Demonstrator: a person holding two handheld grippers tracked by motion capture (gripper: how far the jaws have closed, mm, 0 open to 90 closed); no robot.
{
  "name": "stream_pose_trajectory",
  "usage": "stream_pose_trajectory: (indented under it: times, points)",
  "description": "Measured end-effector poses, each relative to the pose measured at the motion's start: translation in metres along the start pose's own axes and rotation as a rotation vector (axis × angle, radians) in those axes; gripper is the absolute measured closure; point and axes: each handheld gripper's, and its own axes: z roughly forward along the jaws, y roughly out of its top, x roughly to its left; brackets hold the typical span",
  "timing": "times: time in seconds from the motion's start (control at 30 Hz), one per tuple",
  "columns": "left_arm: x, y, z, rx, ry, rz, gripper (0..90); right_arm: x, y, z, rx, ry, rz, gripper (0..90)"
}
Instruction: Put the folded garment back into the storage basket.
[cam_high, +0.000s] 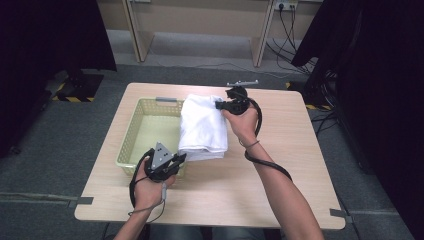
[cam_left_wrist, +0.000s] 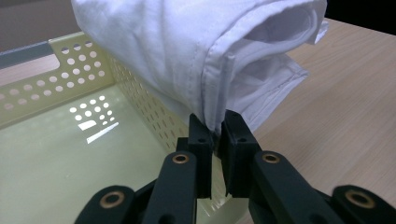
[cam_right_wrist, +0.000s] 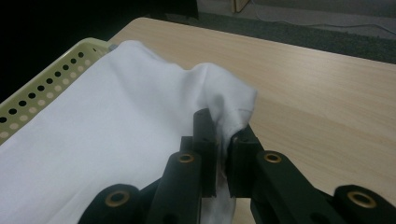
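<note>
A folded white cloth (cam_high: 202, 127) hangs lifted over the right rim of a pale yellow perforated basket (cam_high: 145, 131). My left gripper (cam_high: 181, 159) is shut on the cloth's near edge; in the left gripper view the cloth (cam_left_wrist: 196, 60) sags above the basket (cam_left_wrist: 70, 140) with its hem pinched between the jaws of that gripper (cam_left_wrist: 215, 133). My right gripper (cam_high: 220, 105) is shut on the far corner. The right gripper view shows the cloth (cam_right_wrist: 116, 126) bunched up where my right gripper (cam_right_wrist: 223, 130) clamps it, with the basket's rim (cam_right_wrist: 42, 91) at the left.
The wooden table (cam_high: 290, 150) has bare surface to the right of the cloth and in front of the basket. A desk's legs and cables stand on the grey floor beyond the table. Dark curtains hang on both sides.
</note>
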Motion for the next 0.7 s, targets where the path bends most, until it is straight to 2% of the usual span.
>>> stream_pose_trajectory:
  times: [0.7]
  points:
    - [0.0052,-0.0016,-0.0052,0.001,0.016,-0.005,83.0,0.0073,0.0028,0.0061,0.003,0.008,-0.004,84.5]
